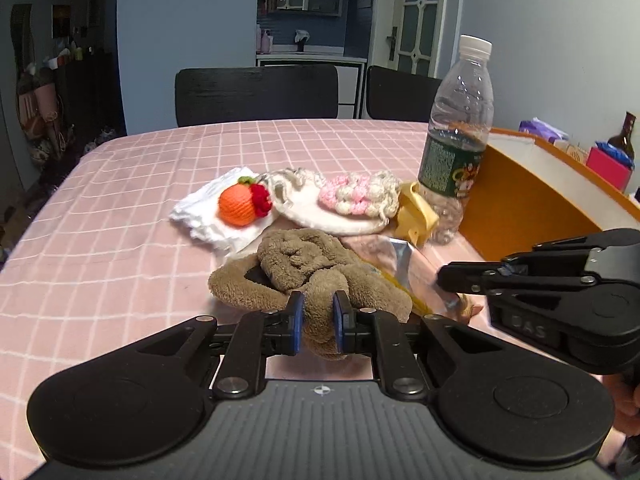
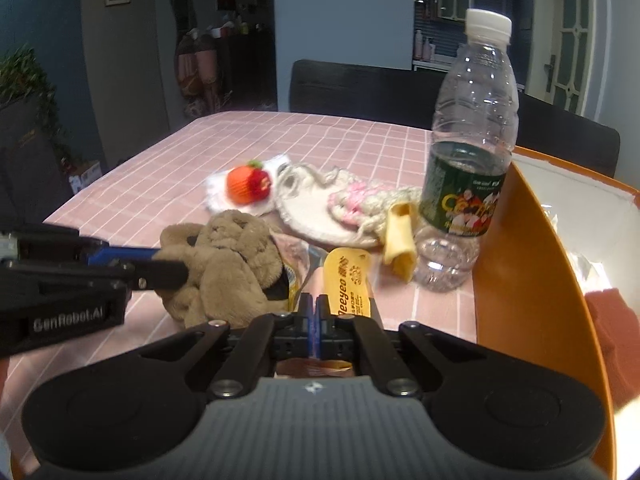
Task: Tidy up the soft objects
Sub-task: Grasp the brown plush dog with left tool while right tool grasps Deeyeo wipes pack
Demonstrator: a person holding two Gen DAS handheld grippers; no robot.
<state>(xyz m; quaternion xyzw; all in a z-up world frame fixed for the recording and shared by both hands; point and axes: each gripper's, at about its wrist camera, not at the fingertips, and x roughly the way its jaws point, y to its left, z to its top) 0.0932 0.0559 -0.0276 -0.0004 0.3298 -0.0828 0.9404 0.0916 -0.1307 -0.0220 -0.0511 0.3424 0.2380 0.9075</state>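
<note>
Pink checked tablecloth (image 1: 120,208) is seen covering the table, with dark chairs (image 1: 256,94) at the upper centre. At lower centre of the left wrist view, the left gripper (image 1: 318,322) is pinching a fold of the brown plush toy (image 1: 304,264). At lower centre of the right wrist view, the right gripper (image 2: 314,326) is pressed together on a yellow-and-pink snack packet (image 2: 350,280). Behind the toy, an orange knitted fruit (image 1: 238,204) on a white cloth (image 1: 200,208) and a cream crocheted piece (image 1: 340,200) are noted. A plastic bottle (image 2: 468,152) stands beside an orange box (image 2: 532,264) at right.
</note>
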